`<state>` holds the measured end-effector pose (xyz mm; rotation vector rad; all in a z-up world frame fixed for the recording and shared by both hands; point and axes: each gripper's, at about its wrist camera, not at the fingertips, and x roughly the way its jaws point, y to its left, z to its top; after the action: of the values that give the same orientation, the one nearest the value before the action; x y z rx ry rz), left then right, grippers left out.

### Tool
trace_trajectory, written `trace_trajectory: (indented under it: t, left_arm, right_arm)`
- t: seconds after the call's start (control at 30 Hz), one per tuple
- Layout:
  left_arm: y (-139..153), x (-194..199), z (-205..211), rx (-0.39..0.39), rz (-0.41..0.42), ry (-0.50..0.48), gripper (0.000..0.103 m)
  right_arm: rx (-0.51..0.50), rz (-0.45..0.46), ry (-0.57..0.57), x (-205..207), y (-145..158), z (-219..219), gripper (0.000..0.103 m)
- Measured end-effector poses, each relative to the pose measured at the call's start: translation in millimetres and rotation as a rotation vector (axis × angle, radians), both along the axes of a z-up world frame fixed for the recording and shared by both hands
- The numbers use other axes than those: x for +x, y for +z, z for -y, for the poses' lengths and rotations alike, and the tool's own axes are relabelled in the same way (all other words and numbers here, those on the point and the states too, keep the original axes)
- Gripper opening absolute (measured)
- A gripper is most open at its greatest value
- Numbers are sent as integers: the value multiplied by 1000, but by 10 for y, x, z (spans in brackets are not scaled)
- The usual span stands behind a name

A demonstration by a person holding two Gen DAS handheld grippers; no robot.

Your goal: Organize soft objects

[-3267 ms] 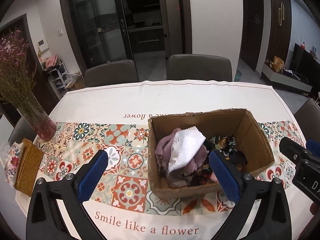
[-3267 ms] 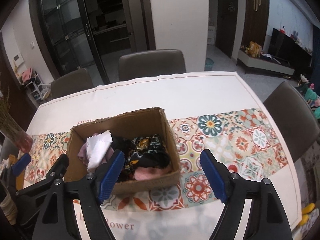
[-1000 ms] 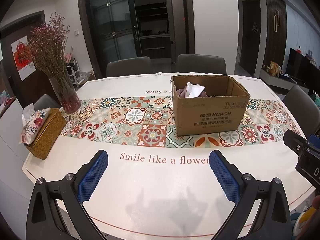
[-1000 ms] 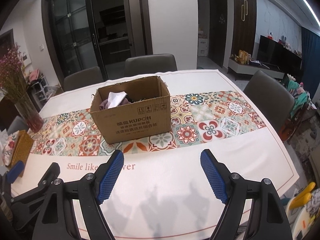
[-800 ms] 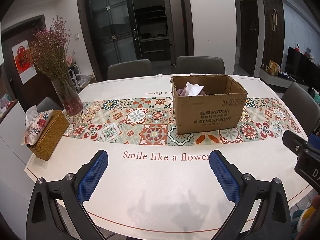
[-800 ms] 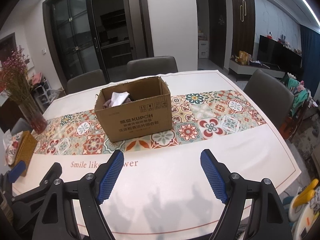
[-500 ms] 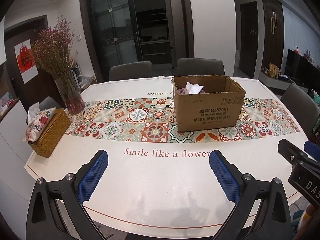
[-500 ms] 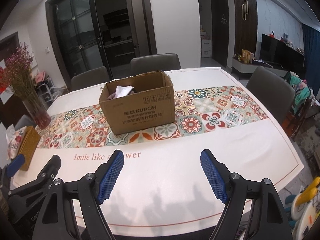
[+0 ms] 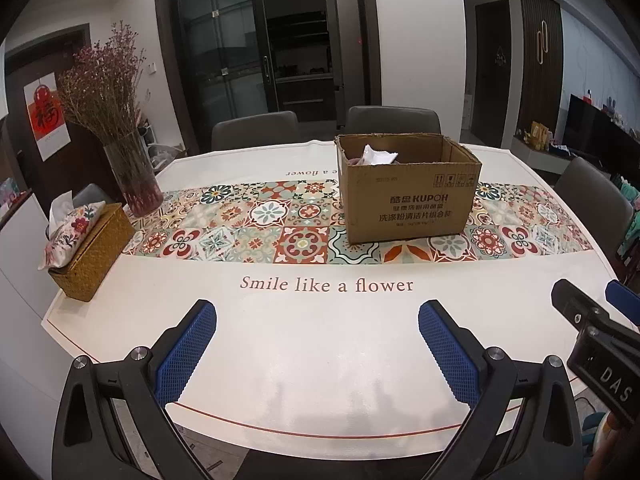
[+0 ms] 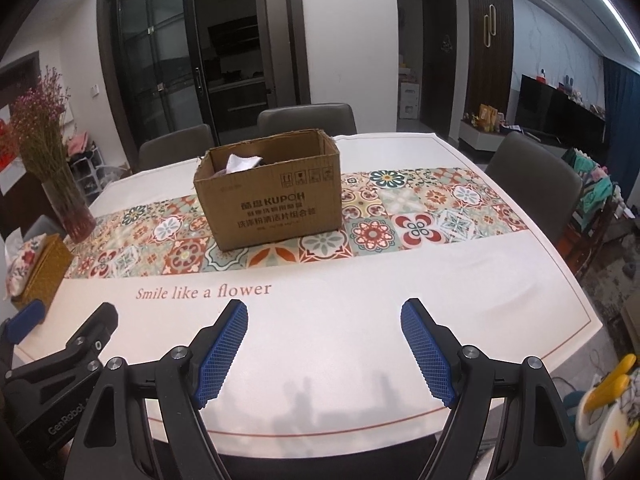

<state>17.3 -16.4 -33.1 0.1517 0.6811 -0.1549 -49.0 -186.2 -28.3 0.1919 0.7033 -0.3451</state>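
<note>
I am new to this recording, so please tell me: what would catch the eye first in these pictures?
First, the open cardboard box on the tiled strip of the tablecloth, with a white cloth showing above its rim. Next, the vase of dried flowers at the table's left, with a woven tissue box in front of it.

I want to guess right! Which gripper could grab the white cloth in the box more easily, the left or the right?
Probably the left gripper, though barely. Both are open, empty and back from the cardboard box. The white cloth sticks up at the box's left end, the left gripper's side; the right gripper would reach across.
</note>
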Motion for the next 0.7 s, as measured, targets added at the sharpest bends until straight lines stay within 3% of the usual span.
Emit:
trace_trajectory:
  t: [0.7]
  left_arm:
    - [-32,19,-22,-9,-20,-4,103]
  right_arm:
    - [2,8,-13,-21,33,22,80]
